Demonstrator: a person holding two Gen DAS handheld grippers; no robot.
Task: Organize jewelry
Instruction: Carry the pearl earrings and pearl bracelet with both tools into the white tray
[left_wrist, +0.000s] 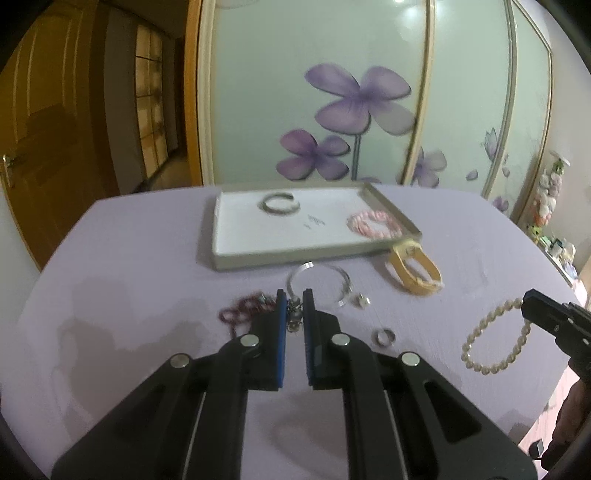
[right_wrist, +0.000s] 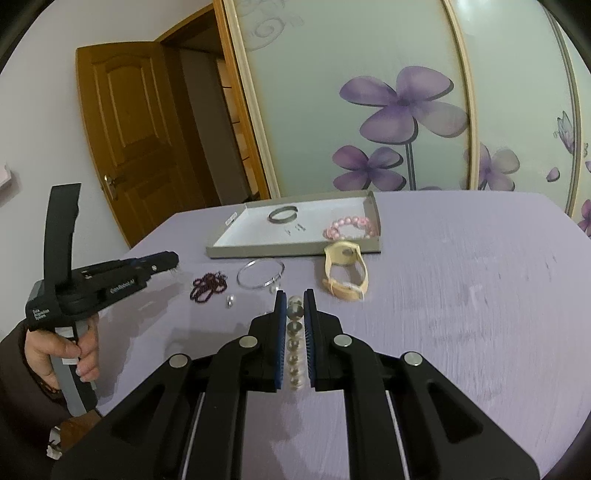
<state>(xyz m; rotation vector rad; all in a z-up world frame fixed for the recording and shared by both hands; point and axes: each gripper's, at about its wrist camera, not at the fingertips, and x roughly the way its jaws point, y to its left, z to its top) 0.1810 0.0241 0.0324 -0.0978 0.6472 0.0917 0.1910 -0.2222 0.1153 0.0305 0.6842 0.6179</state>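
Observation:
My left gripper (left_wrist: 294, 295) is shut on a small dangling piece (left_wrist: 293, 315), a dark chain with silver beads, held just above the purple table. In the right wrist view it (right_wrist: 170, 258) points in from the left, held by a hand (right_wrist: 55, 350). My right gripper (right_wrist: 294, 295) is shut on a pearl bracelet (right_wrist: 294, 332), whose pearls run between the blue pads. The left wrist view shows that bracelet (left_wrist: 495, 339) hanging as a loop from the right gripper (left_wrist: 526, 306). At the back lies a flat grey tray (left_wrist: 229, 254) (right_wrist: 295, 252).
In the tray lie a grey bangle (left_wrist: 279, 203), a pink bead bracelet (left_wrist: 375, 221) and tiny earrings (left_wrist: 314, 221). On the table: dark red beads (left_wrist: 240, 310), a thin silver bangle (left_wrist: 317, 280), a beige watch (left_wrist: 413, 273), a ring (left_wrist: 386, 336), a small silver item (left_wrist: 360, 301).

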